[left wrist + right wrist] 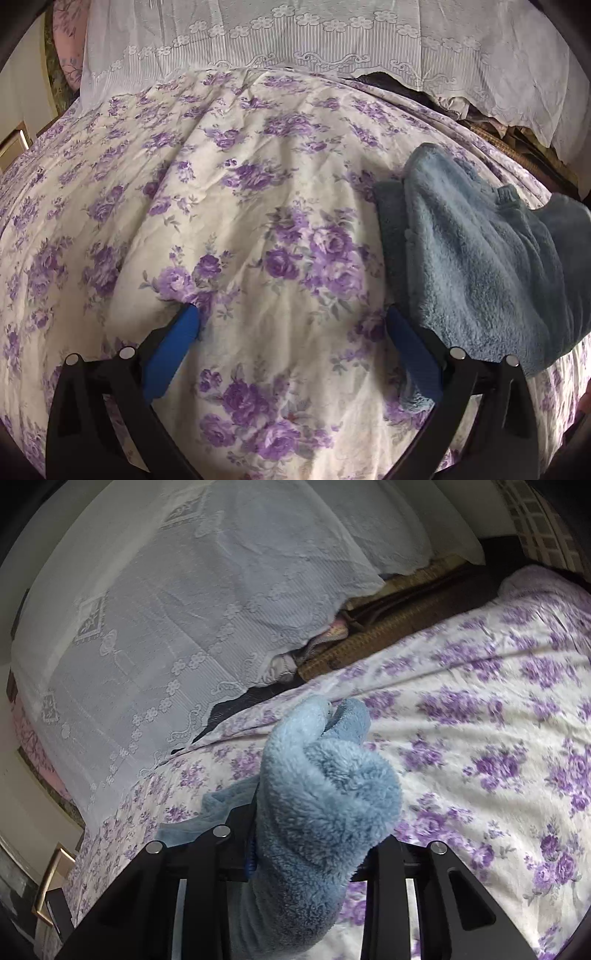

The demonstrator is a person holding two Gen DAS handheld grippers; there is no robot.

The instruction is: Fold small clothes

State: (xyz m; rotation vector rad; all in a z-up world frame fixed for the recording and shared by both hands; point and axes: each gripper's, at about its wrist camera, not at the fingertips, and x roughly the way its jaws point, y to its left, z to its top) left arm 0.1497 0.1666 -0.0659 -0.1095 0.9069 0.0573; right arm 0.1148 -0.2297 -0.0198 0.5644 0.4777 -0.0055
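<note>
Bed [221, 206] under a white cotton cover printed with purple roses carries the fluffy blue fleece garment [472, 266] toward its far edge. Judgement: lift the gathered end clear, then lay it square over the rest. Right claw [310, 849] is clenched on a bunch of fleece; left claw [291, 328] hangs released, empty.
</note>
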